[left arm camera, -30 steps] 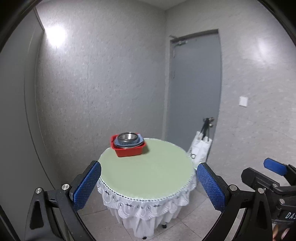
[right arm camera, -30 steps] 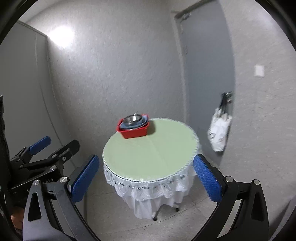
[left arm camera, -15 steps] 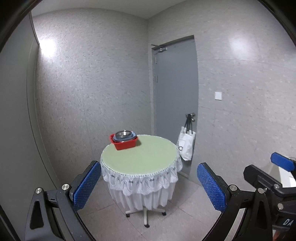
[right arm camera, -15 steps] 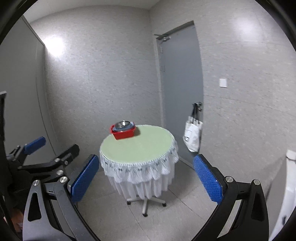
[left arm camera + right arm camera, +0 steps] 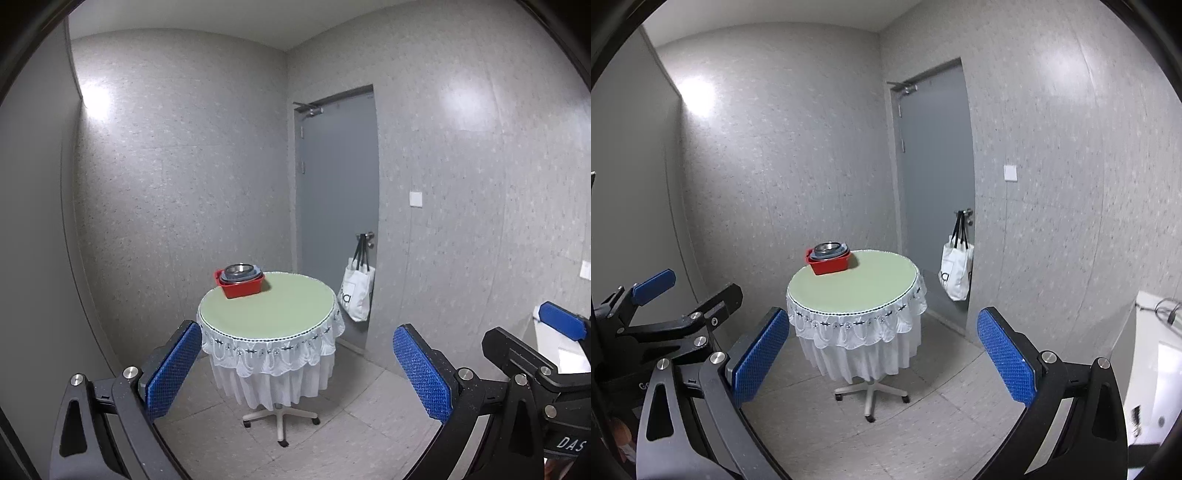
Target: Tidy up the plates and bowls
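Both grippers, left gripper (image 5: 297, 363) and right gripper (image 5: 882, 354), jaws spread wide, empty; we see them well apart from the round table (image 5: 269, 314), where nested bowls (image 5: 242, 275) fill a red tub (image 5: 243, 288) at the far edge.

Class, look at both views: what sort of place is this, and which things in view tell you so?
Probably a small, bare indoor room, perhaps set up for recording. Clues: speckled grey walls meeting at a corner, a closed grey door with a white tote bag hanging on its handle, and one round table holding a red bin of stacked dishes.
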